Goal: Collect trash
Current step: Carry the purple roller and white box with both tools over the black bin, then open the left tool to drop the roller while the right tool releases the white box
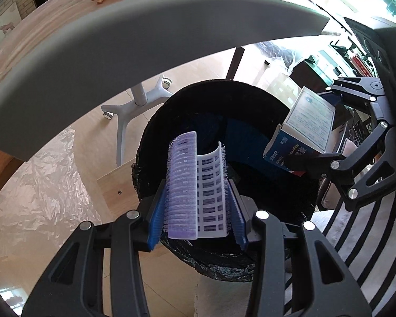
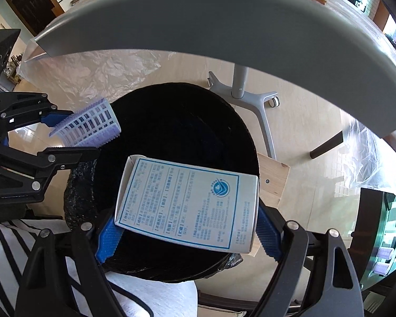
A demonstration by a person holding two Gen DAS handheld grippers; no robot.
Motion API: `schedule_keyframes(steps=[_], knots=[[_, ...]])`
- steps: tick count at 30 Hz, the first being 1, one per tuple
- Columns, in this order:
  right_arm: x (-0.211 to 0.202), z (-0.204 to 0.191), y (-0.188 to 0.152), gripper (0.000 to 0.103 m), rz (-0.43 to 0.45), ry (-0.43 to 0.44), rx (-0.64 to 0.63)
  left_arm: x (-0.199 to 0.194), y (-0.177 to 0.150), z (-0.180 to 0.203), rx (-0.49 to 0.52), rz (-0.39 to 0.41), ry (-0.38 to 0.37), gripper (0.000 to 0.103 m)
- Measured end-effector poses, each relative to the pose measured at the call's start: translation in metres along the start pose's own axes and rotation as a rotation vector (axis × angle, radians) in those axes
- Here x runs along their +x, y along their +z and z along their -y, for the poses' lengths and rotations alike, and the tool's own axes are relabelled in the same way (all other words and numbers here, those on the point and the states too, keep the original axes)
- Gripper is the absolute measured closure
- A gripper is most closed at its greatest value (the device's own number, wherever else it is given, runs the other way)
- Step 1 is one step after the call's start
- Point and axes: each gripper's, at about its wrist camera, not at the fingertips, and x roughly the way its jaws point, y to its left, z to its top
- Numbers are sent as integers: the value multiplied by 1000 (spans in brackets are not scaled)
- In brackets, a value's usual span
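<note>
Left gripper (image 1: 198,219): pointing steeply down, its blue pads clamping a lilac bristly plastic hair roller (image 1: 195,187), squashed and split open, above the bin's near rim.
Right gripper (image 2: 187,235): jaws standing wide, pinching a white-and-blue printed cardboard box (image 2: 187,203) by its ends.
Bin: a round black bin lined with a black bag (image 2: 177,132) is sitting on the floor beneath both items.
Table: a grey-edged tabletop (image 1: 145,26) is arching overhead.

Two wrist fisheyes, both looking steeply down.
Each looks close past its own tool into the shared round black-lined bin (image 1: 250,121) (image 2: 187,121) just beyond.
</note>
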Motion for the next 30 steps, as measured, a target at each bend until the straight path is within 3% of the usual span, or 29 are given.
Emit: schedule_keyframes(steps=[30], knots=[[29, 1, -6, 20, -45, -33, -20, 43, 0, 7, 70, -71, 54, 59]])
